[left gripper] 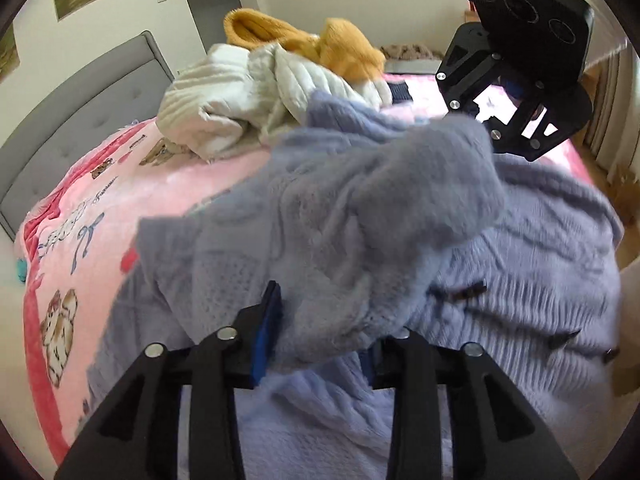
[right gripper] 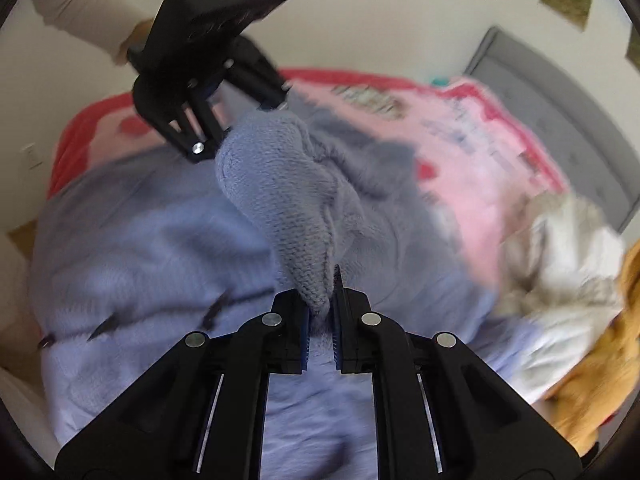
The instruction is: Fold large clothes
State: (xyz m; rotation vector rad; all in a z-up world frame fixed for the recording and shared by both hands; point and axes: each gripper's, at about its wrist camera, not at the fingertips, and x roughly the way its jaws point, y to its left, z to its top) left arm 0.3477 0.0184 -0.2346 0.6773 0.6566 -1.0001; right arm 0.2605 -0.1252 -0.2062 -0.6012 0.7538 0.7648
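A large lavender knit cardigan [left gripper: 520, 248] with dark toggle buttons lies spread on the pink bed. A sleeve [left gripper: 392, 200] of it is lifted above the body, stretched between both grippers. My left gripper [left gripper: 320, 328] has its jaws wide, with the thick sleeve end bunched between them; it also shows in the right wrist view [right gripper: 240, 128] at the sleeve's far end. My right gripper [right gripper: 322, 304] is shut on the sleeve's narrow knit edge [right gripper: 316, 292]. In the left wrist view the right gripper [left gripper: 486, 124] sits at the sleeve's far end.
A pile of cream [left gripper: 224, 100] and mustard-yellow [left gripper: 340, 44] clothes lies further up the bed. The pink printed blanket [left gripper: 120, 200] covers the bed, with a grey headboard [left gripper: 80, 112] behind. Wooden floor [left gripper: 628, 248] shows past the bed's right edge.
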